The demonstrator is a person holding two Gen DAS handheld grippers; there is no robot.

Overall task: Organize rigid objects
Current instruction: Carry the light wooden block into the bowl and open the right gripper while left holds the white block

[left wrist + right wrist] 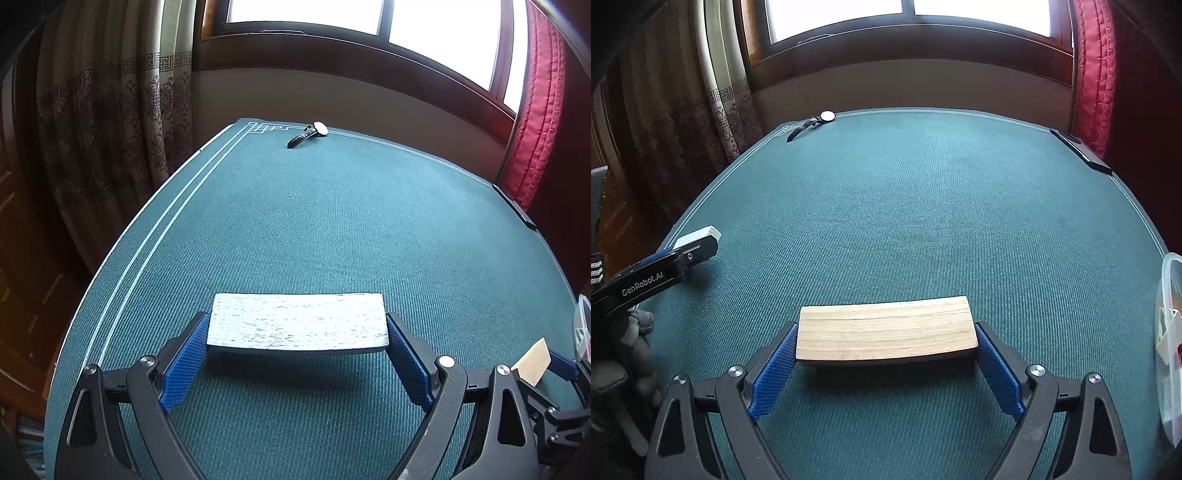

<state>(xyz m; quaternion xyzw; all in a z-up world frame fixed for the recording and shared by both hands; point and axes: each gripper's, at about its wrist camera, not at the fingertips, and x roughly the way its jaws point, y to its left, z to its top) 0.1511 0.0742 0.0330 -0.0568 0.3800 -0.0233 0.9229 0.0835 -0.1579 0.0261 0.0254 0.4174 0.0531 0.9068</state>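
A white speckled flat block (297,321) hangs above the green table mat (314,221), and my left gripper (297,338) is shut on its two ends. My right gripper (886,341) is shut on a light wooden block (886,328), also held off the mat with a shadow under it. In the left wrist view the wooden block (532,362) shows at the far right. In the right wrist view the white block (698,236) and the left gripper's arm show at the far left.
A wristwatch with a black strap (308,133) (812,123) lies at the mat's far edge. A dark flat device (1082,151) lies at the far right edge. A clear plastic container (1169,343) stands at the right. Curtains hang on the left, with a red cushion on the right.
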